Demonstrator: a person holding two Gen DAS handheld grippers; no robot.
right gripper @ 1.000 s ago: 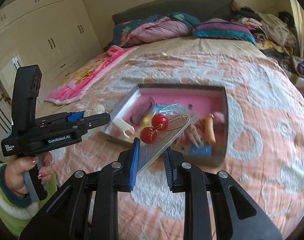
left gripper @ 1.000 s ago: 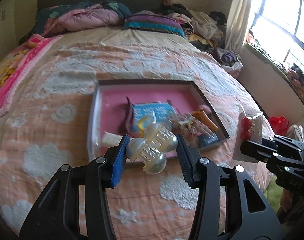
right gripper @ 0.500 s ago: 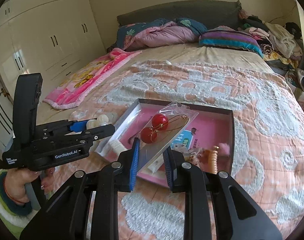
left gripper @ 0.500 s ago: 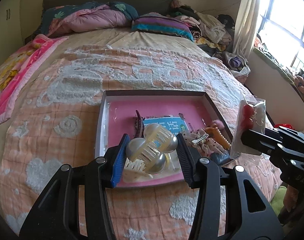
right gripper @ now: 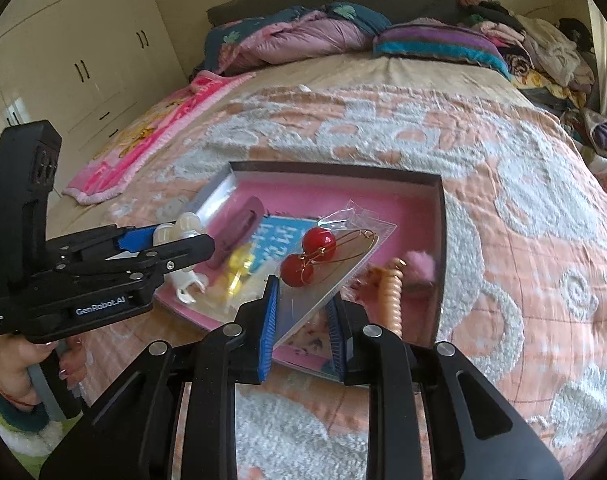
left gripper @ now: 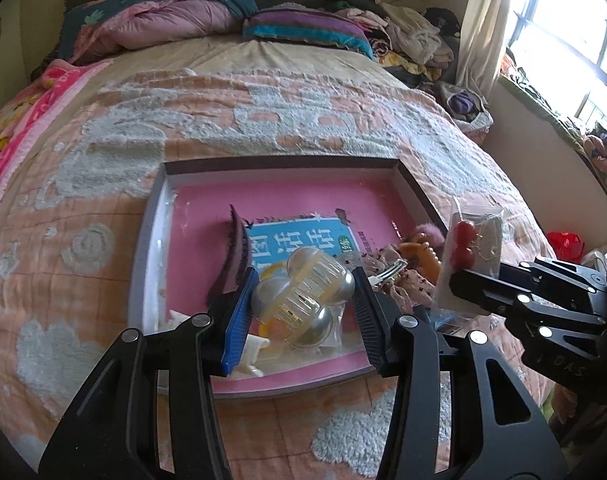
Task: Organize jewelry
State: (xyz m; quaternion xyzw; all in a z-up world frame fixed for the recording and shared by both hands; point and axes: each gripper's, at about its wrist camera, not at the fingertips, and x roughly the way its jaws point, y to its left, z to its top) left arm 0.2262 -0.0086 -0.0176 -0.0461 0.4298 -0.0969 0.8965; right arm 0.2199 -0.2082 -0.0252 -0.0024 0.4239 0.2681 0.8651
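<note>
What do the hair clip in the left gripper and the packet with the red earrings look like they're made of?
Hair clip: probably clear yellowish plastic, glossy; light passes through its ribs, pearly balls shine. Packet: thin clear plastic film, crinkled and see-through. Earrings: glossy red beads, glass or plastic, on gold-coloured wire.

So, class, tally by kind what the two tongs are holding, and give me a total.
Cream claw hair clip, in the left tongs: 1
Red ball earrings, in the right tongs: 2
Clear bag holding them: 1
Total: 4
</note>
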